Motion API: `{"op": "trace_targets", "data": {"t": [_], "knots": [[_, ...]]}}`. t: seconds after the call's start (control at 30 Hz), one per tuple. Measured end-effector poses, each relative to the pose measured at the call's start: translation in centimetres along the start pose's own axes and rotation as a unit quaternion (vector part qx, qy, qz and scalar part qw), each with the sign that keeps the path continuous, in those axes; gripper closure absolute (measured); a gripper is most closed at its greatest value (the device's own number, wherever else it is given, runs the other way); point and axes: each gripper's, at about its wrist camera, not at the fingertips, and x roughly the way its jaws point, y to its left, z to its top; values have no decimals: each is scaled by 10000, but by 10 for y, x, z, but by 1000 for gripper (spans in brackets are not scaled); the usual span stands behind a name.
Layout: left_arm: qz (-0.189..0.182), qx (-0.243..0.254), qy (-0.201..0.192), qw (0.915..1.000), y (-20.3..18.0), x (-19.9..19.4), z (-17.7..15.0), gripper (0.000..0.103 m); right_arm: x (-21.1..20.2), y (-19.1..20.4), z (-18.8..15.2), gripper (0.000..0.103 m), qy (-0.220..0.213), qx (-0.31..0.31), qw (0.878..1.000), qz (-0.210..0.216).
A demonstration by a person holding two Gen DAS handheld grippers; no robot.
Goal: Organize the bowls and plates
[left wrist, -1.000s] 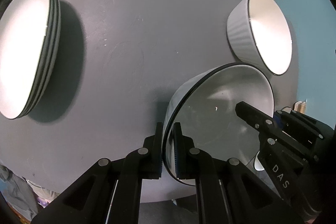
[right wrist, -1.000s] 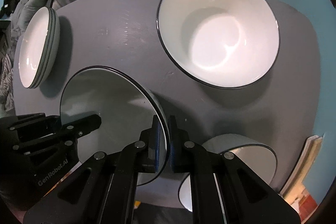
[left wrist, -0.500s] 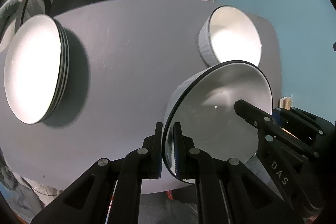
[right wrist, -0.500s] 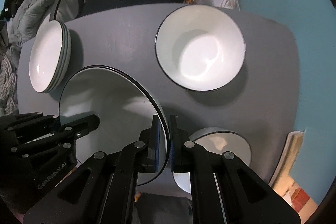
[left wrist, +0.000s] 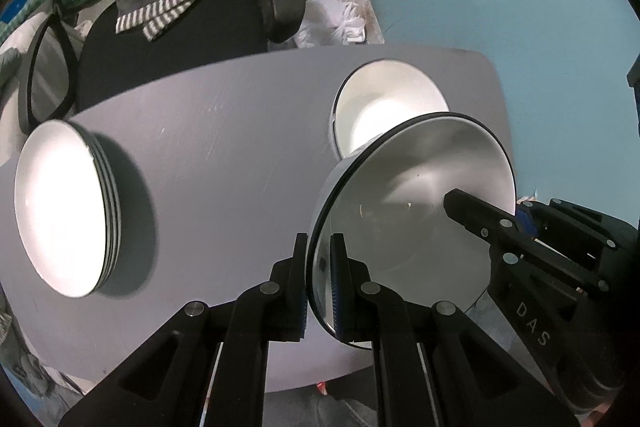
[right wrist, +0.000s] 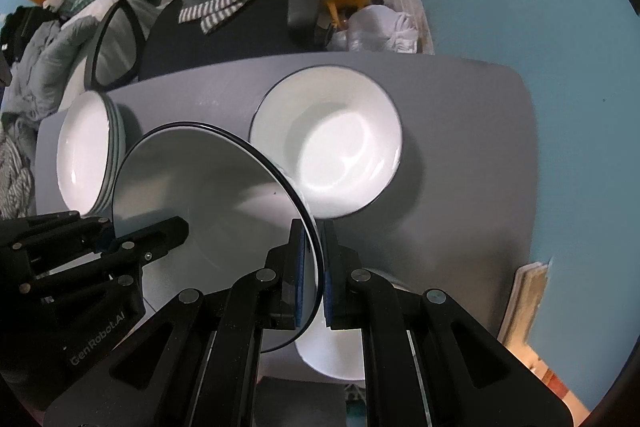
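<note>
Both grippers hold one white bowl with a black rim (left wrist: 416, 211), lifted above the grey table (left wrist: 224, 147). My left gripper (left wrist: 318, 283) is shut on its left rim. My right gripper (right wrist: 312, 275) is shut on its right rim; the bowl also shows in the right wrist view (right wrist: 208, 195). A second white bowl (right wrist: 332, 155) sits on the table at the far right, partly behind the held one (left wrist: 384, 111). A stack of white plates (left wrist: 68, 211) sits at the table's left (right wrist: 88, 155). Another white dish (right wrist: 340, 351) lies under my right gripper, mostly hidden.
A black office chair (left wrist: 180, 39) with striped cloth stands behind the table. Clutter and bedding lie at far left (right wrist: 40, 39). Papers (right wrist: 524, 299) sit on the blue floor to the right of the table.
Both grippers have risen with the bowl; the table, plates and second bowl look smaller and farther below.
</note>
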Motion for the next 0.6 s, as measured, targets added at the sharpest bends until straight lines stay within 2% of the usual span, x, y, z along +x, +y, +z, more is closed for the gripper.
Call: {"op": "trace_targets", "data": {"t": [0.6], "knots": [[277,88,-56,9996,-10,13,51,95,12,-30,43,95,124,74,9999,-9]]}}
